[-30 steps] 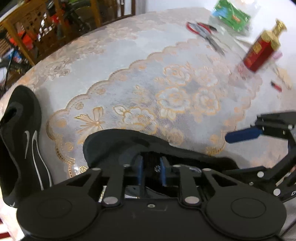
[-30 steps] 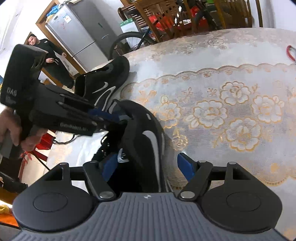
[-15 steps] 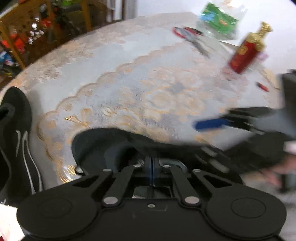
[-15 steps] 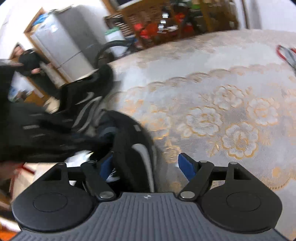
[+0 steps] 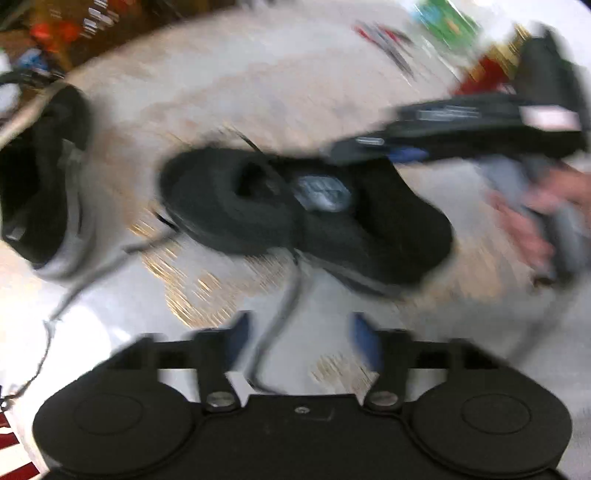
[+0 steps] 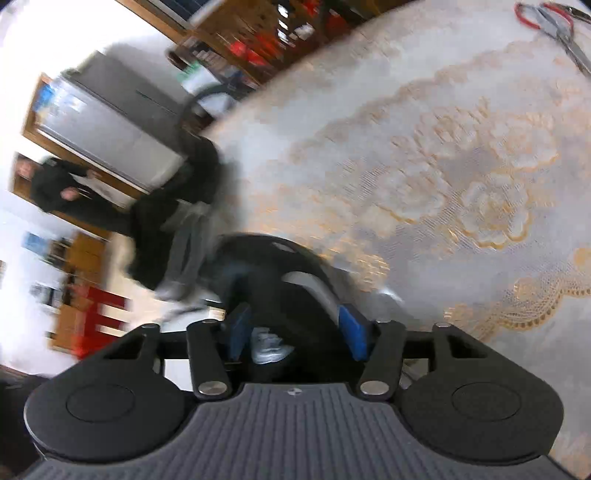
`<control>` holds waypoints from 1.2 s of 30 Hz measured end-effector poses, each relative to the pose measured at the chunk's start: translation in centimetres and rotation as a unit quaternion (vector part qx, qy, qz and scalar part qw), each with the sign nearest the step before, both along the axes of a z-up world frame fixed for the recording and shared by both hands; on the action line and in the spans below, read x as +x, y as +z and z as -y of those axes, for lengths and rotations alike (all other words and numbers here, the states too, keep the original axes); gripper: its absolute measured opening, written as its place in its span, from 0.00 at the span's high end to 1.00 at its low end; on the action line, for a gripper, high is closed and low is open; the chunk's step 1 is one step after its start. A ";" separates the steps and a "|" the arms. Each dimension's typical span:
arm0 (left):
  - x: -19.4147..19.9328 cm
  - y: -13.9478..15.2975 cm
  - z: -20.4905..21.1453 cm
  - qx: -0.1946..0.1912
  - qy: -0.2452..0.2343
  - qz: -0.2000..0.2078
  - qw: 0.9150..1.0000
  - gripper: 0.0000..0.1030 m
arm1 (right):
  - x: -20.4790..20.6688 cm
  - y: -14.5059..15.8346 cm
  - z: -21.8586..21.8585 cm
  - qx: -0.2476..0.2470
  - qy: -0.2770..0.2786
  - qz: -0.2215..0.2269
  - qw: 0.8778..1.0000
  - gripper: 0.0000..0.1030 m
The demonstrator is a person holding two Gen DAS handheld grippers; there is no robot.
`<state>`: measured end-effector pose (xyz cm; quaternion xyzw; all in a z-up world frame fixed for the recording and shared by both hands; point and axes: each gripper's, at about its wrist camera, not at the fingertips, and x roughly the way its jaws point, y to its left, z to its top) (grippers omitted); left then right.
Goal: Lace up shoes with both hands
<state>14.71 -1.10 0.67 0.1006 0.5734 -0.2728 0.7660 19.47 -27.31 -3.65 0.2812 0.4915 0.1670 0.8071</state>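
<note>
A black shoe [image 5: 303, 214] with a white swoosh lies on the lace-patterned tablecloth [image 5: 258, 92], blurred in the left wrist view. One black lace [image 5: 286, 314] runs from it down between the blue pads of my left gripper [image 5: 301, 332], whose jaws are opening and do not press it. Another lace end [image 5: 74, 291] trails off to the left. My right gripper [image 6: 295, 330] straddles the shoe's side wall [image 6: 295, 291], jaws closing, one pad inside the shoe and one by the swoosh. A hand [image 5: 532, 225] holds it at the right.
A second black shoe [image 5: 44, 177] lies at the table's left edge. Red-handled scissors [image 6: 554, 26], a red bottle [image 5: 487, 74] and a green packet [image 5: 447, 18] lie at the far side. Beyond the table are a fridge [image 6: 110, 122] and a person [image 6: 55, 184].
My left gripper went from shut over the shoe to open and drew back, so the whole shoe and a trailing lace show. The right gripper rolled and its jaws narrowed on the shoe's side.
</note>
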 end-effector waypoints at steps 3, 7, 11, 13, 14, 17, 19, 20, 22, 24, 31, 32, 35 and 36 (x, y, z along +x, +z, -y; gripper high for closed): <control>1.5 0.4 -0.8 -0.016 0.004 0.047 0.999 0.31 | 0.6 2.5 0.3 0.091 0.012 0.013 0.996 0.36; 3.9 -1.1 0.0 -0.012 -0.074 0.078 0.994 0.31 | 2.9 2.0 -2.8 0.086 0.062 -0.037 0.994 0.40; 5.0 -1.9 1.2 -0.005 -0.167 0.122 0.978 0.31 | 3.8 1.0 -5.3 -0.002 0.051 -0.053 0.997 0.58; 5.2 -2.2 1.2 -0.019 -0.217 0.136 0.966 0.30 | 4.8 0.8 -6.4 -0.025 0.046 -0.056 0.997 0.51; 5.4 -2.4 1.3 -0.021 -0.238 0.141 0.961 0.30 | 5.5 0.3 -6.9 -0.019 0.052 -0.078 0.995 0.43; 6.5 -3.0 1.3 -0.017 -0.260 0.139 0.955 0.29 | 6.3 -0.3 -8.5 -0.054 0.072 -0.110 0.990 0.42; 7.0 -3.3 1.1 -0.020 -0.275 0.140 0.951 0.29 | 6.2 0.1 -9.2 -0.081 0.067 -0.088 0.991 0.42; 7.3 -3.5 0.9 -0.022 -0.283 0.141 0.948 0.29 | 6.3 0.0 -9.3 -0.084 0.060 -0.087 0.991 0.42; 7.7 -3.7 0.3 -0.032 -0.299 0.137 0.944 0.29 | 6.4 -0.1 -9.6 -0.091 0.045 -0.086 0.991 0.42; 8.2 -4.1 -0.1 -0.043 -0.315 0.133 0.939 0.28 | 6.4 -0.6 -9.6 -0.077 0.029 -0.081 0.993 0.43; 8.5 -6.2 0.3 -0.017 -0.358 0.134 0.924 0.16 | 6.8 -3.3 -5.8 0.040 -0.041 -0.136 0.989 0.99; 8.4 -6.5 0.4 -0.014 -0.360 0.140 0.922 0.13 | 6.8 -3.6 -5.2 0.063 -0.039 -0.135 0.988 0.99; 8.4 -7.1 0.6 -0.009 -0.359 0.147 0.922 0.01 | 6.6 -4.3 -4.0 0.141 0.003 -0.121 0.983 0.98; 8.7 -7.2 0.6 -0.013 -0.352 0.144 0.925 0.01 | 6.4 -3.8 -4.2 0.165 0.053 -0.101 0.980 0.98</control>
